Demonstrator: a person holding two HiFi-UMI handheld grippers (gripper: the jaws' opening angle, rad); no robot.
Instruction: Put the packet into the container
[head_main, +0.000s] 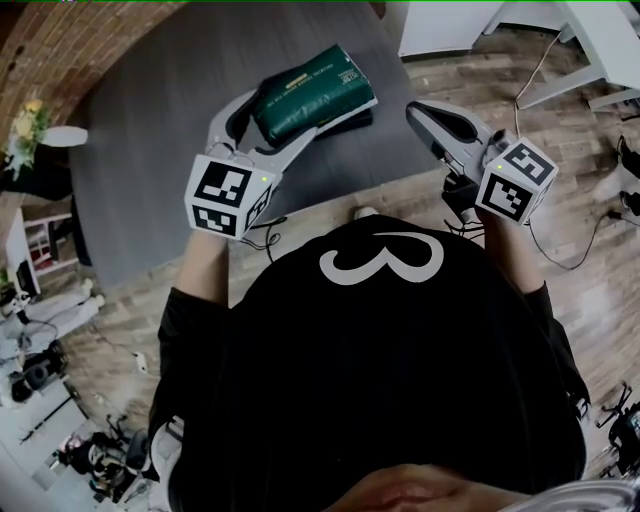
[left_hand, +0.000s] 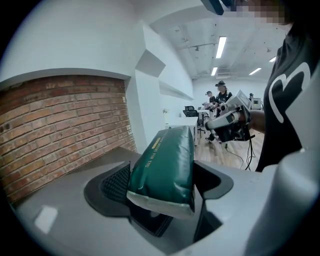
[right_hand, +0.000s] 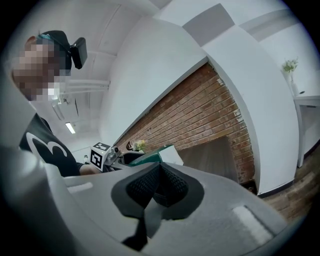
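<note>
Jaws of left gripper (left_hand: 165, 187) clamped on glossy dark-green packet (left_hand: 167, 160), right gripper (right_hand: 159, 184) jaws together.

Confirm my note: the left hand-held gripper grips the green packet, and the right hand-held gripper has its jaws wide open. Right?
Not quite. The left hand-held gripper does grip the green packet, but the right hand-held gripper has its jaws together, nothing between them; the right gripper view shows it.

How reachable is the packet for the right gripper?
Likely yes: the packet, held in the left gripper, hangs beside the right gripper with nothing between, but the right jaws are shut.
</note>
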